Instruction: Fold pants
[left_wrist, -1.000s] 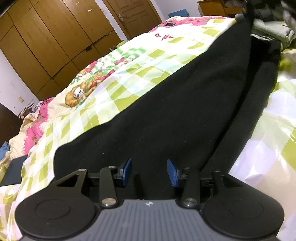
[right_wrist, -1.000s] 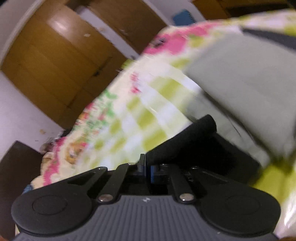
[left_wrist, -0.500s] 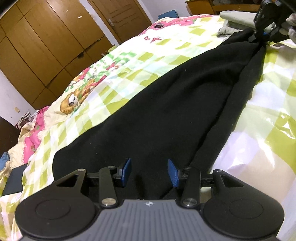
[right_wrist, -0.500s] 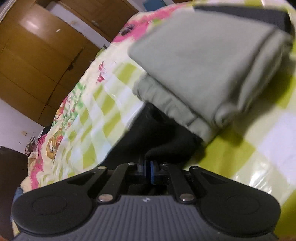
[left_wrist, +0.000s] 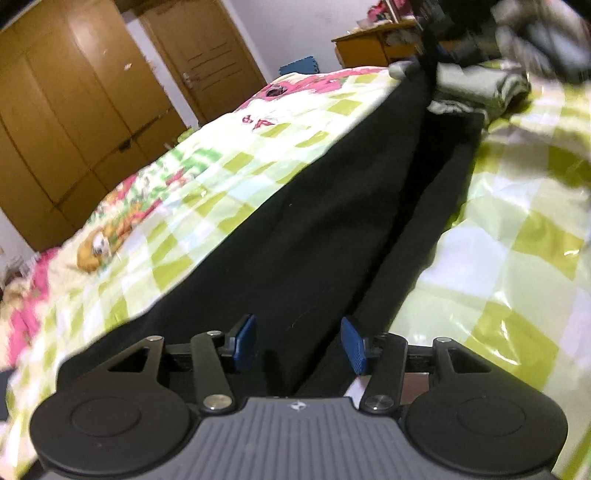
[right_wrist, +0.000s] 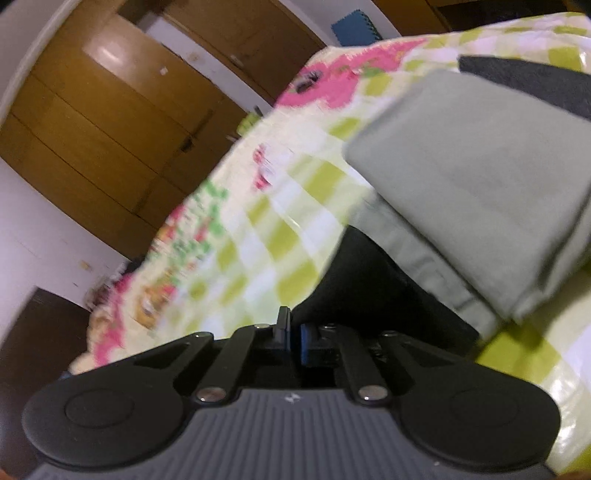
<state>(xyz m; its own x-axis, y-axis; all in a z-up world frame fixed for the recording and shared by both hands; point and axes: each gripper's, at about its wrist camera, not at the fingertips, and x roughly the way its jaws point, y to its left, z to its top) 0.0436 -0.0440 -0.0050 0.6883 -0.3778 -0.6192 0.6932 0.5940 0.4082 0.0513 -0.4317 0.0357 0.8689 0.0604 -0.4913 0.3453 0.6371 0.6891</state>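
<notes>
Long black pants (left_wrist: 314, 221) lie stretched along the checked bedspread (left_wrist: 221, 177), running from under my left gripper (left_wrist: 299, 343) to the far right. The left jaws are opening; the black cloth passes between and below the blue pads (left_wrist: 245, 341), which do not press on it. At the far end the cloth rises in a thin strip beside a folded grey-green pile (left_wrist: 476, 85). My right gripper (right_wrist: 293, 336) is shut on that end of the black pants (right_wrist: 369, 288), the cloth bunching just ahead of its jaws.
The folded grey-green clothes (right_wrist: 480, 184) sit on the bed right behind the held end, with a dark garment (right_wrist: 524, 81) beyond them. A wooden wardrobe (left_wrist: 74, 110) and a door (left_wrist: 207, 55) stand past the bed's left side.
The left jaws stand wider apart than before, and the left view has swung slightly over the pants. The right gripper has shifted beside the grey-green pile, still shut on the black cloth.
</notes>
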